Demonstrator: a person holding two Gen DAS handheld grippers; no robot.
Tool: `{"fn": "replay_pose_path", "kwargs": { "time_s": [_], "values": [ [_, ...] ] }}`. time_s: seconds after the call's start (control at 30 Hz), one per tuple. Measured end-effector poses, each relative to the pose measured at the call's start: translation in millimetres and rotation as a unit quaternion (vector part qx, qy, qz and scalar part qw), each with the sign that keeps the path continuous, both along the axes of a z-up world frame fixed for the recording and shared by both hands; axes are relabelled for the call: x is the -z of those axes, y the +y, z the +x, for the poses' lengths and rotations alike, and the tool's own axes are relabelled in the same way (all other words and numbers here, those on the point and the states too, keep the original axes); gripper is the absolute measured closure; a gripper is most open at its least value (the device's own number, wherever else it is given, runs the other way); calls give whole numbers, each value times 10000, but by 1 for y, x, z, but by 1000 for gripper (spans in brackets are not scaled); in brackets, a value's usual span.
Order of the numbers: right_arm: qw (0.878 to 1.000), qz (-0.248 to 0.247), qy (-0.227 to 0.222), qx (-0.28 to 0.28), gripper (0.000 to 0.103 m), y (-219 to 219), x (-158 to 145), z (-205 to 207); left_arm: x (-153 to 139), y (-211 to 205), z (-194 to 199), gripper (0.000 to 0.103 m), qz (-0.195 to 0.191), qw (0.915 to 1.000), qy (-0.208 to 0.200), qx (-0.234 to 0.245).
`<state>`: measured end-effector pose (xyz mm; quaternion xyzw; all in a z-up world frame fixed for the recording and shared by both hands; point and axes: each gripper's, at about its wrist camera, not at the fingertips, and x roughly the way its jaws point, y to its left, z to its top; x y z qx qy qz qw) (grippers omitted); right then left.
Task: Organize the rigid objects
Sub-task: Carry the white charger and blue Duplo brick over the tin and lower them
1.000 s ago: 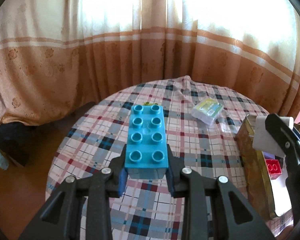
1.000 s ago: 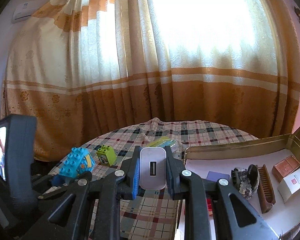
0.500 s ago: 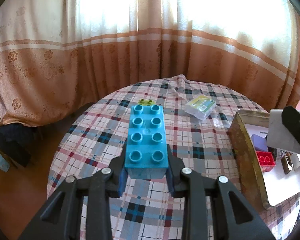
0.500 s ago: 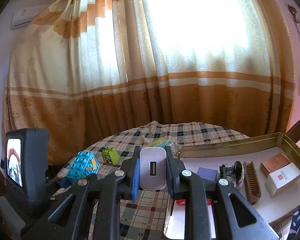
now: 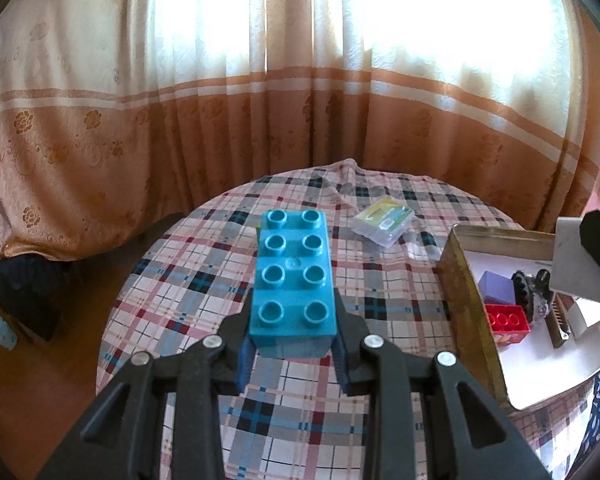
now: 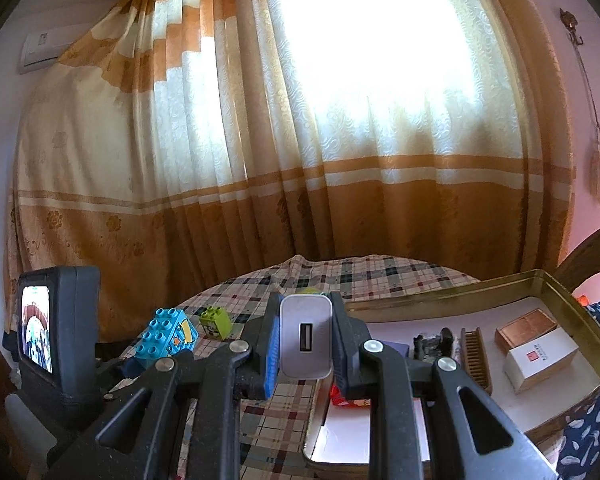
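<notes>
My left gripper (image 5: pixel 294 350) is shut on a long blue toy brick (image 5: pixel 293 276), held studs-up above the plaid tablecloth; the same blue toy brick (image 6: pixel 167 336) shows at lower left in the right wrist view. My right gripper (image 6: pixel 306 344) is shut on a white USB charger (image 6: pixel 306 334), port facing the camera, near the left end of the gold tin tray (image 6: pixel 440 294). The gold tin tray (image 5: pixel 458 280) holds a red brick (image 5: pixel 506 322), a purple block (image 5: pixel 496 286), a black clip, a comb (image 6: pixel 476 354) and two small boxes (image 6: pixel 540 352).
A small green brick (image 6: pixel 216 322) and a clear plastic packet (image 5: pixel 384 220) lie on the round table (image 5: pixel 204 264), which is covered in plaid cloth. Orange and cream curtains hang behind. The table drops off to a dark floor on the left.
Both grippers have drawn back and risen a little, so more of the tray and its contents shows. The grips on the blue brick and the charger are unchanged.
</notes>
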<state>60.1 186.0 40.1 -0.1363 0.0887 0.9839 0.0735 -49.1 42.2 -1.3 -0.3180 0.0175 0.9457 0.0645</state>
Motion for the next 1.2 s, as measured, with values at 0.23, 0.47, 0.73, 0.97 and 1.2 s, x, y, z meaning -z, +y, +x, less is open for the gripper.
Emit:
{"fn": "replay_pose_path", "kwargs": {
  "time_s": [0.23,0.47,0.73,0.97,1.2],
  "values": [
    [9999,-47,65,85,79,8,-5,9,-7,6,7,72,-13,10000,65,53],
    [9998,-66,132,167,79,18,-9,17,-15,14,14,72,-35,9997,171,151],
    [9992,-117,216,304,79,30,-15,27,-22,22,21,73,-53,9994,254,230],
    [9985,-171,281,435,79,40,-17,36,-29,33,27,72,-53,9989,330,333],
    [9975,-200,340,592,79,53,-20,44,-35,47,32,72,-67,9978,400,532]
  ]
}}
